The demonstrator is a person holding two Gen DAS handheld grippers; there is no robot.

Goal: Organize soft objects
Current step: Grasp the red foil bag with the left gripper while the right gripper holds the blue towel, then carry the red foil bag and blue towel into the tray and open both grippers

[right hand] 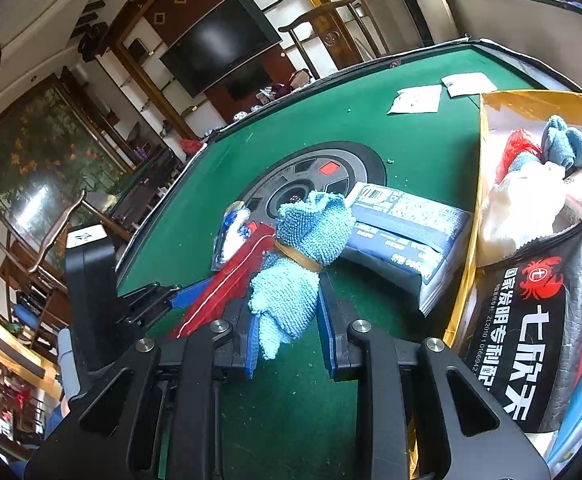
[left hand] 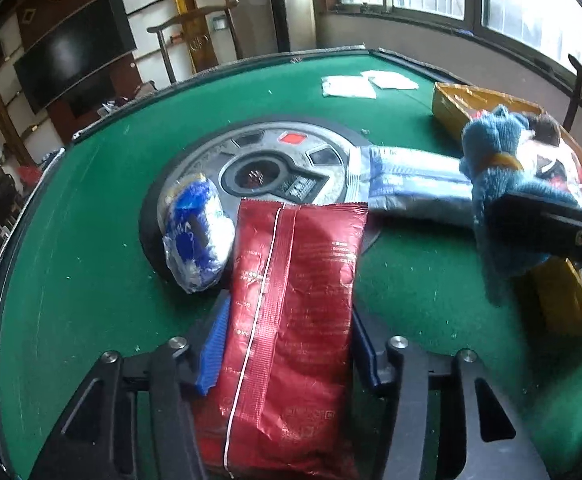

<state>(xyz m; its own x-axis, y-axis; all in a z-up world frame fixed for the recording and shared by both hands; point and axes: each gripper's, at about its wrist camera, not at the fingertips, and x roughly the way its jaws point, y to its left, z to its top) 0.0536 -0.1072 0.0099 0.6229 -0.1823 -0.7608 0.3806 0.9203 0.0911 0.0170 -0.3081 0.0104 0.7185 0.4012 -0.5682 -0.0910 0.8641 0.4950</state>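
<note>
A green felt table [left hand: 71, 208] is filling both views, with a grey round hub [left hand: 275, 168] sitting at its centre, a dark television [right hand: 219, 40] hanging on the far wall and two white paper slips [left hand: 349, 87] lying near the table's far edge. The left gripper [left hand: 287, 344] is pinching a red snack bag [left hand: 295, 312] between its blue-padded fingers [left hand: 211, 352], the bag running lengthwise out over the felt with its far end reaching onto the hub. A small blue-and-white wrapped packet [left hand: 197, 232] is lying just beside the bag's left side, on the hub's rim. Behind the bag, a blue-and-white flat pack [left hand: 407, 182] is resting partly on the hub and partly on the felt. The right gripper [right hand: 287, 312] is closing on a light blue cloth [right hand: 303, 256] tied round its middle with a tan band (the cloth's upper half is bunching above the fingers and its lower tip is hanging down between them). In the left wrist view this cloth is showing at the right, next to a yellow box [left hand: 455, 104] standing on the table's right side. The box is holding a black bag with a red crab mark [right hand: 531, 320], another blue cloth [right hand: 563, 144], something red and pale soft things.
</note>
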